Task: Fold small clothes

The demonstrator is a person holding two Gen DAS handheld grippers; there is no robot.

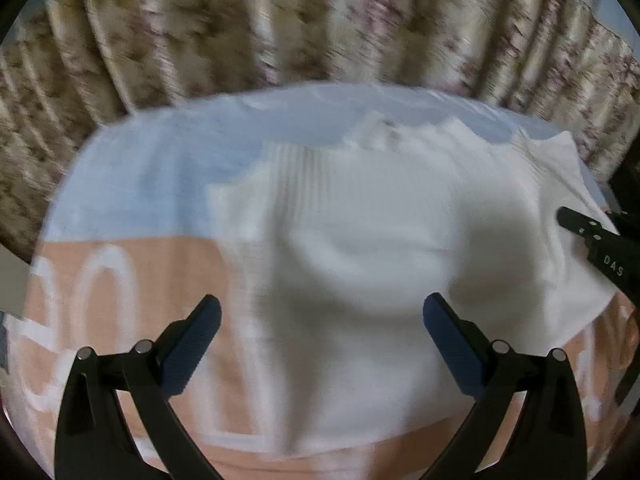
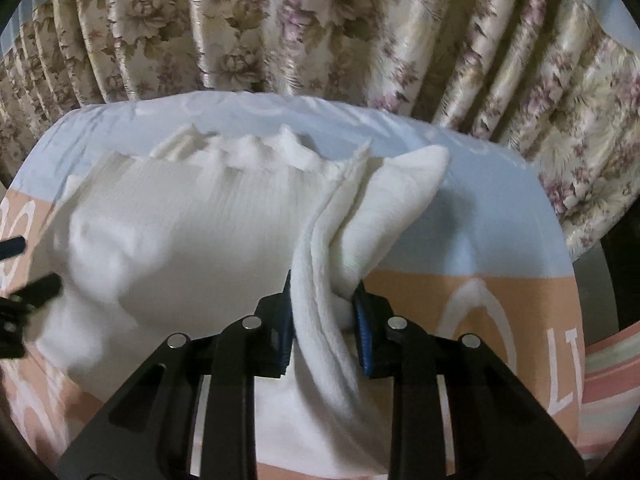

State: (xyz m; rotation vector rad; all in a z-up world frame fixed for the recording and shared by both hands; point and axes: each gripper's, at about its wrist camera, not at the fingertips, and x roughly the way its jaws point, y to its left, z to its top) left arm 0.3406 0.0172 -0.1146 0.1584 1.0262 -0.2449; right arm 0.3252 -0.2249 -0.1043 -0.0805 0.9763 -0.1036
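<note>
Left gripper (image 1: 322,334): jaws spread wide, nothing between them, hovering over the white garment (image 1: 360,248). View blurred; whether the fingertips touch cloth is unclear. Garment lies on a peach-and-blue sheet (image 1: 152,184), its ribbed edge toward the floral curtain (image 1: 280,20). Right gripper (image 2: 322,322): clamped on a bunched fold at the garment's right side, cloth pinched between blue pads (image 2: 362,320).
</note>
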